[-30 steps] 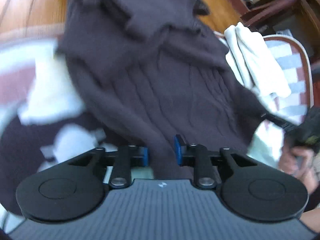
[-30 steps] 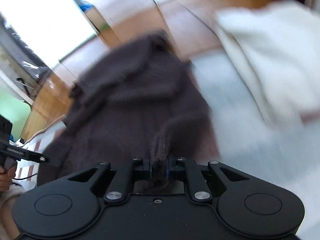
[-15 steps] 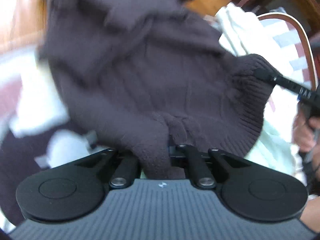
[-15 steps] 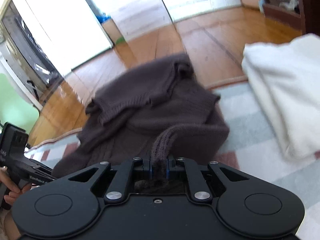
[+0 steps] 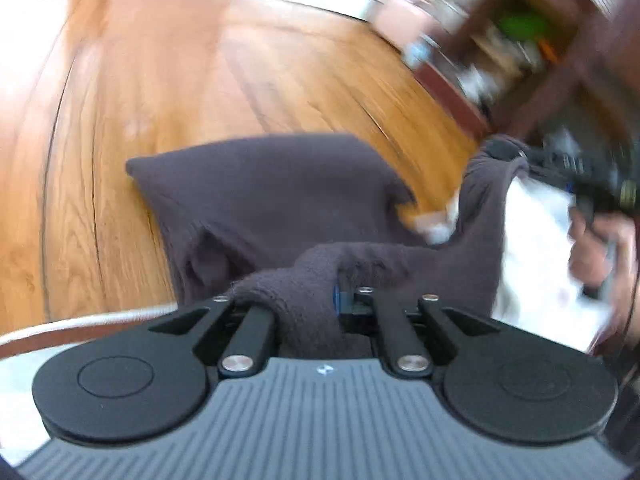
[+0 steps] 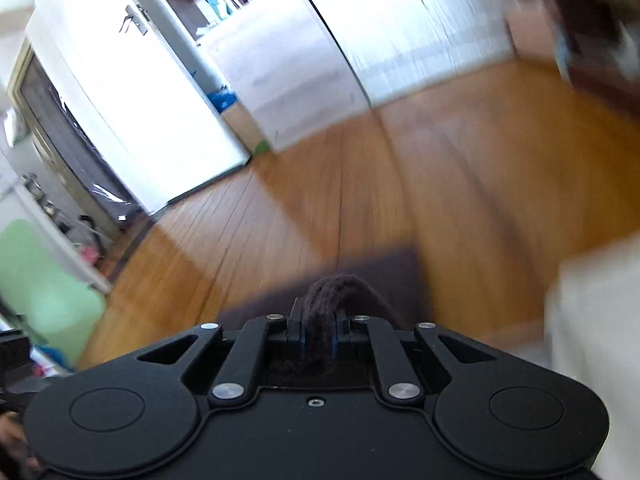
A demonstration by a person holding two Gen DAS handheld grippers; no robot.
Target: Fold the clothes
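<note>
Low in both frames, a dark brown knitted sweater [image 5: 272, 188] hangs between grippers: the right gripper [image 6: 319, 334] pinches a fold, the left gripper [image 5: 306, 306] is opening around bunched knit.

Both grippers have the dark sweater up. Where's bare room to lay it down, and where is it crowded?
Bare wooden floor lies ahead and left of the dark sweater, out toward the white door. The right is crowded: white cloth at the floor's edge and a dark shelf unit. The left gripper, jaws opening, and the right gripper both have sweater between their jaws.
</note>
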